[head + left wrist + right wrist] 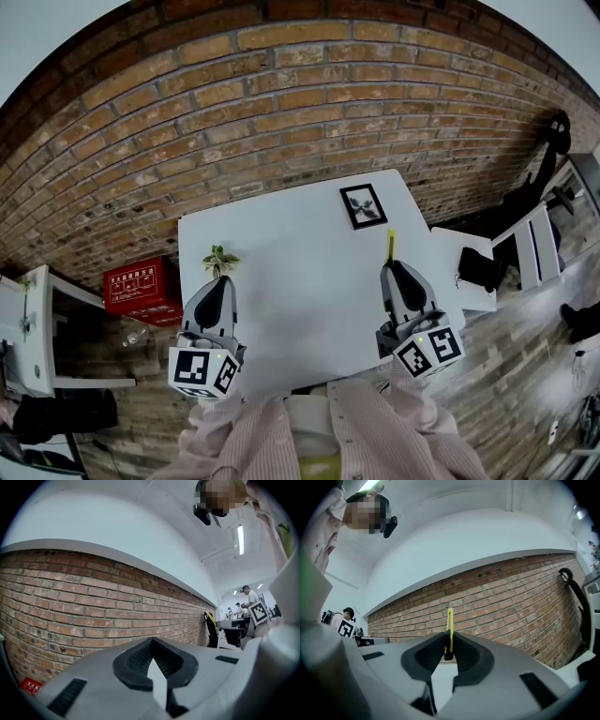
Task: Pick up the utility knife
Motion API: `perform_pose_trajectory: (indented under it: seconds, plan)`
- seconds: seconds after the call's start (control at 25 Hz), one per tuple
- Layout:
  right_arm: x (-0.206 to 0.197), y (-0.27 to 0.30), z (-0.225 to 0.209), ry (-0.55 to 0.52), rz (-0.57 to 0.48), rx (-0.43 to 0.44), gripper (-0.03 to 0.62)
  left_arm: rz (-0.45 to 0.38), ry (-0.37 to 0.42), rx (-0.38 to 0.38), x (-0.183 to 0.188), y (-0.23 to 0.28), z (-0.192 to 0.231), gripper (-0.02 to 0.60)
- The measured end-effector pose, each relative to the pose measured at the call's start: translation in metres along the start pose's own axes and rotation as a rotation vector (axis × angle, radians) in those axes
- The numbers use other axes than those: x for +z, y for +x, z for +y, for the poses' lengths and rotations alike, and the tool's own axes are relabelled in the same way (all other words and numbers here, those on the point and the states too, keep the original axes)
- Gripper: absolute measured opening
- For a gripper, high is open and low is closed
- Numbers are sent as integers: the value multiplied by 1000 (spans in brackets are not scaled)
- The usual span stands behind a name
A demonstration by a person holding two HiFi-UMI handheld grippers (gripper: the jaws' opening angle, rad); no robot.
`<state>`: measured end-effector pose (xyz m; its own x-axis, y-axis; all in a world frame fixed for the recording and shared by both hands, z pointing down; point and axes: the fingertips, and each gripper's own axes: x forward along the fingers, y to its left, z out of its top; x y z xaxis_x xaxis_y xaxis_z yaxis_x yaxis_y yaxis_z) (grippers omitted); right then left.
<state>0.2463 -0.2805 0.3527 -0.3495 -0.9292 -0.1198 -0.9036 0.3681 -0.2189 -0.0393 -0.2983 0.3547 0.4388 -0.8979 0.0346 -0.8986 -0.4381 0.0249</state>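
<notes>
A slim yellow and black utility knife (449,629) stands clamped between the pads of my right gripper (448,654), its yellow end sticking out past the fingertips. In the head view the knife (390,246) pokes forward from the right gripper (397,274), lifted over the right part of the white table (300,300). My left gripper (217,292) hovers over the table's left edge; in the left gripper view its jaws (152,660) are together with nothing between them.
A small potted plant (220,259) stands at the table's left side, just ahead of the left gripper. A framed picture (363,205) lies at the far right of the table. A brick wall runs behind. A red box (142,287) sits on the floor at the left.
</notes>
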Motion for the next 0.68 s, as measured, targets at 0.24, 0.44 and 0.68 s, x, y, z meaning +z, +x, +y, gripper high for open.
perform_pose_trajectory:
  seconds: [0.24,0.44,0.68]
  plan:
    - [0,1,0,-6,8,1,57,13,-4,14,-5,-2,3,-8]
    - [-1,0,-3,-15,13,-5,57,26,-8,19,-7,-1,3,-8]
    - [-2,-1,-5,-31,15,-14,57,31,-8,20,-9,1,2,-8]
